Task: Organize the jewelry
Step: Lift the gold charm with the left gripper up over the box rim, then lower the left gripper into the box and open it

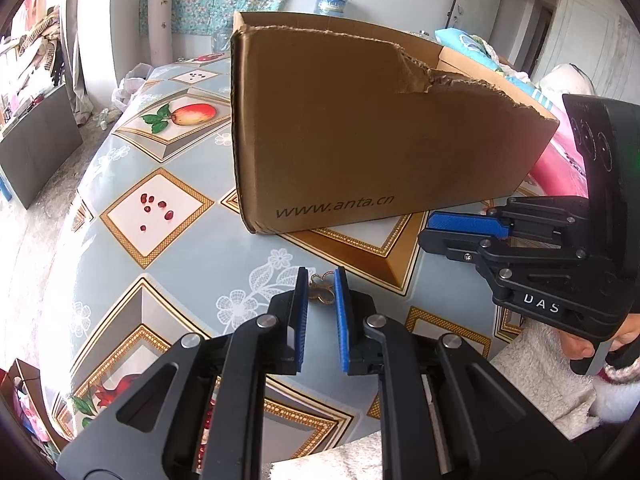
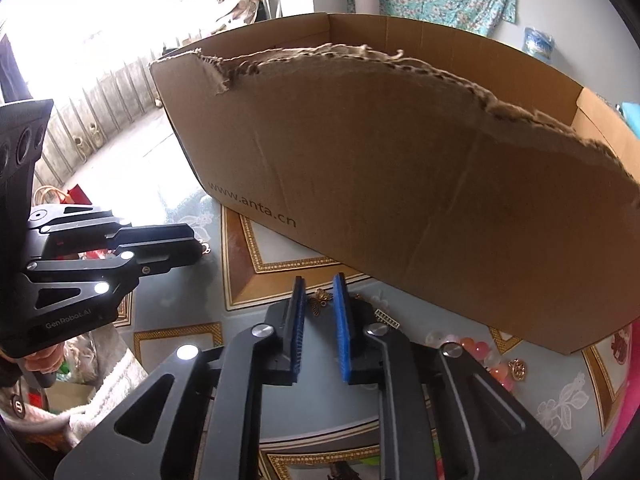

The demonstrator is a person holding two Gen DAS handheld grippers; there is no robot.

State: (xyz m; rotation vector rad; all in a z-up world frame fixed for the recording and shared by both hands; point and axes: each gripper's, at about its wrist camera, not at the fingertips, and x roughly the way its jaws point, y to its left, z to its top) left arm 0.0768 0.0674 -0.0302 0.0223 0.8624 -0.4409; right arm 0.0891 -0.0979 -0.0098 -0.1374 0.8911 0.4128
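Note:
A torn brown cardboard box (image 1: 360,132) marked www.anta.cn stands on the patterned tablecloth; it also shows in the right wrist view (image 2: 400,184). My left gripper (image 1: 321,280) is open, its blue pads on either side of a small gold brooch (image 1: 322,290) lying on the cloth. My right gripper (image 2: 319,285) is open around a gold butterfly-like brooch (image 2: 320,300) on the table. The right gripper also shows in the left wrist view (image 1: 464,224), and the left gripper in the right wrist view (image 2: 192,240), near a small gold piece (image 2: 206,248).
To the right of my right gripper lie a small gold comb-like clip (image 2: 387,318), a pink and white bead bracelet (image 2: 476,354) and a gold ring piece (image 2: 518,370). The table edge (image 1: 80,184) drops off at the left. A pink cloth (image 1: 560,164) lies beyond the box.

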